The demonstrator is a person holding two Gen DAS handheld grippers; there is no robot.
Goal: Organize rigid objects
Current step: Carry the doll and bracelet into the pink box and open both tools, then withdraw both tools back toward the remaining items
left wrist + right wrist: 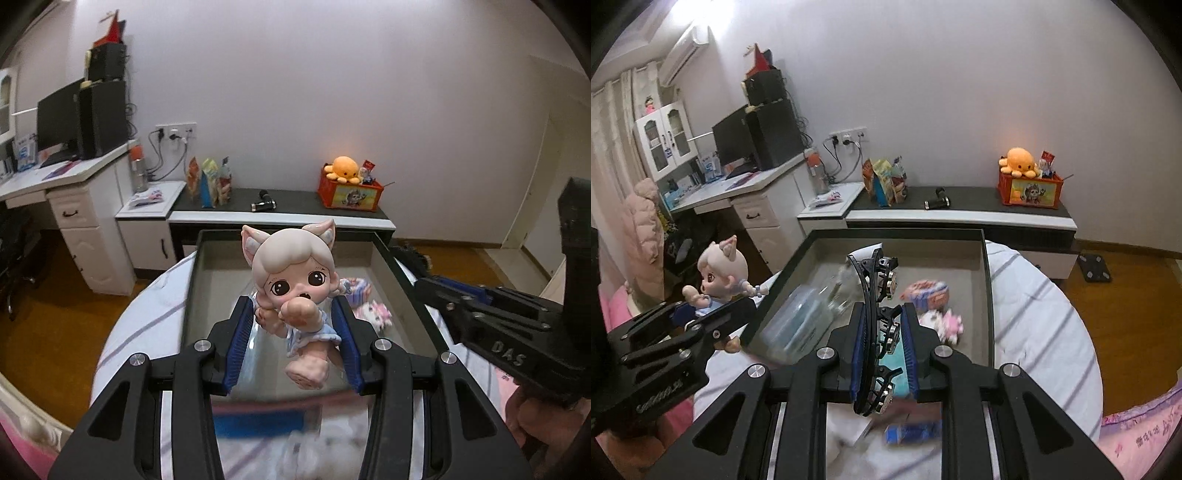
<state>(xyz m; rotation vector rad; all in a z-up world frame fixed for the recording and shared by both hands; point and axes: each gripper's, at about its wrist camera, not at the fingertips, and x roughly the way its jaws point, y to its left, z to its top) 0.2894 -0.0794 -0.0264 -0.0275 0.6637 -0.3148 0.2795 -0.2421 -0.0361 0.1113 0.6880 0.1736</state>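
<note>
My left gripper (pixel 293 310) is shut on a pale doll figure (pixel 291 284) with cat ears and a blue dress, held above the near end of a dark-framed open drawer (pixel 221 233) that lies on the bed. The doll also shows in the right wrist view (pixel 720 269), left of the drawer (pixel 897 232). My right gripper (pixel 882 325) is shut on a black curved band with metal-studded pieces (pixel 882 291), held upright over the drawer. In the drawer lie a clear plastic box (pixel 801 317), a small pink-and-white plush (pixel 942 321) and a patterned packet (pixel 927 291).
The drawer rests on a white striped bedsheet (pixel 1034 314). A low dark-topped cabinet (pixel 960 210) behind it carries snack bags (pixel 884 181), a small black device (pixel 938 199) and an orange crate with an octopus plush (pixel 1028 184). A white desk with monitor (pixel 738 147) stands left.
</note>
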